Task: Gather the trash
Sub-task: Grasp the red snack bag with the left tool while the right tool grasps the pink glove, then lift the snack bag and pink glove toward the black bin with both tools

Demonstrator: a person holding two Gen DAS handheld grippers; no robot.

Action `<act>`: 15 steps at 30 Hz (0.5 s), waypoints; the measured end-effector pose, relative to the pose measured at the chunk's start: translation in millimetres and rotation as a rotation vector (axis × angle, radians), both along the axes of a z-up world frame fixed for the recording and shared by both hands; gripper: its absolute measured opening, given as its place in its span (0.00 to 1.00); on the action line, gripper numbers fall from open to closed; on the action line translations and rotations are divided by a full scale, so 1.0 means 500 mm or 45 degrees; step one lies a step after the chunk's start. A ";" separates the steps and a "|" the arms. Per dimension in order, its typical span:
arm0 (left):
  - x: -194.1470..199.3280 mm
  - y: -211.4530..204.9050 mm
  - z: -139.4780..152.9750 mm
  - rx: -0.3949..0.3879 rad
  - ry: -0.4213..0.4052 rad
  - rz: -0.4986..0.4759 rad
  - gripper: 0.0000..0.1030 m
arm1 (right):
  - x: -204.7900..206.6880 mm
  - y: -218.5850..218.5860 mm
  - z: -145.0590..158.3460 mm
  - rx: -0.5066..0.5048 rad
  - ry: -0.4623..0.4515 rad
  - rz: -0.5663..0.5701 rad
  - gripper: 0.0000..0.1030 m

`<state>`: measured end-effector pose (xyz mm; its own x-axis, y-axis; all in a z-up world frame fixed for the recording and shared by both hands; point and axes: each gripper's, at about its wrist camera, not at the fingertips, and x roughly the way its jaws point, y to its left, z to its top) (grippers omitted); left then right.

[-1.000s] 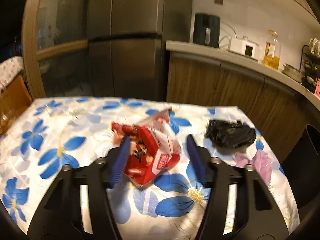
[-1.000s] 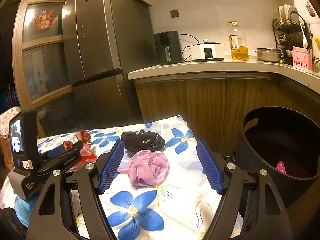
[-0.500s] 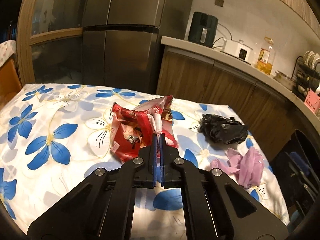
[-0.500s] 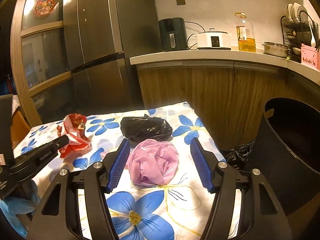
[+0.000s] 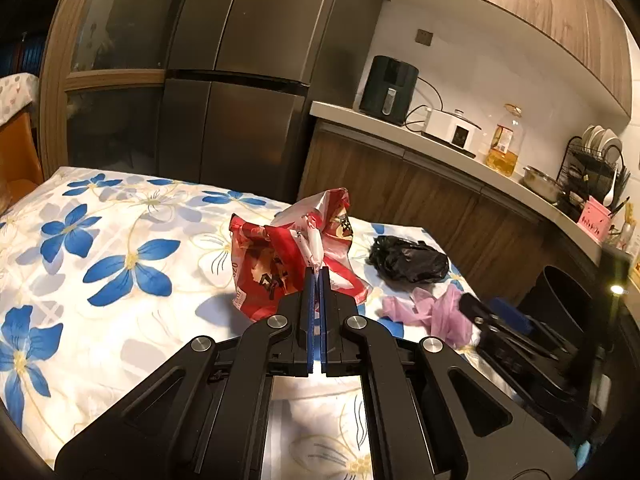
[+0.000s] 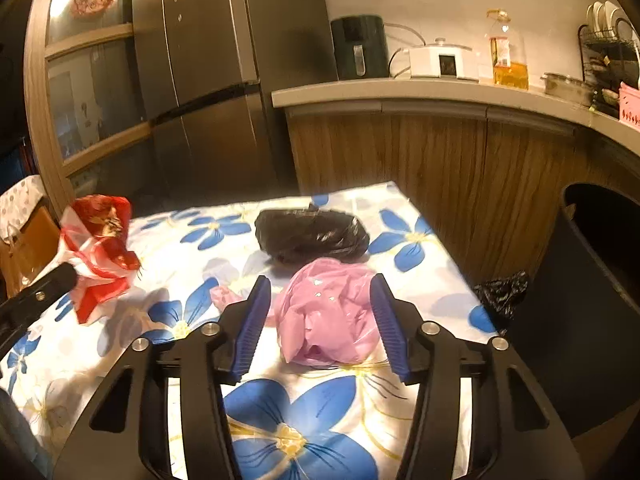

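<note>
My left gripper [image 5: 318, 276] is shut on a crumpled red and white snack wrapper [image 5: 280, 260] and holds it lifted above the flowered tablecloth [image 5: 100, 264]. The wrapper also shows in the right wrist view [image 6: 100, 248], hanging at the left gripper's tip. My right gripper [image 6: 318, 304] is open, its blue pads on either side of a crumpled pink plastic bag [image 6: 328, 312] lying on the table; the pads are not touching it. A crumpled black plastic bag [image 6: 312, 234] lies just beyond the pink one. A black trash bin [image 6: 596, 280] stands at the table's right.
A kitchen counter [image 6: 440, 88] with an air fryer, cooker, oil bottle and dish rack runs behind the table. A steel fridge [image 6: 224, 72] stands at the back. A small black bag [image 6: 502, 294] lies between the table edge and the bin. A chair [image 6: 28, 240] stands at the left.
My left gripper shut on the snack wrapper and lifted it off the table. My right gripper moved forward and now has the pink bag between its pads.
</note>
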<state>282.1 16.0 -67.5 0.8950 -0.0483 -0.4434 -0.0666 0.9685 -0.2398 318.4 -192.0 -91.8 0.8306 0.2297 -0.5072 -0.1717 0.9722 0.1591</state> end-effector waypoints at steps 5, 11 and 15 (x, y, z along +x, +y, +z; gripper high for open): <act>0.000 0.003 -0.010 -0.024 0.033 -0.012 0.01 | 0.023 0.017 -0.030 -0.033 0.092 0.030 0.27; -0.005 -0.001 -0.010 -0.021 0.037 -0.021 0.01 | 0.006 0.003 -0.021 0.021 0.080 0.053 0.05; -0.005 -0.002 -0.009 -0.016 0.042 -0.035 0.01 | -0.024 -0.016 0.001 0.071 0.041 0.053 0.03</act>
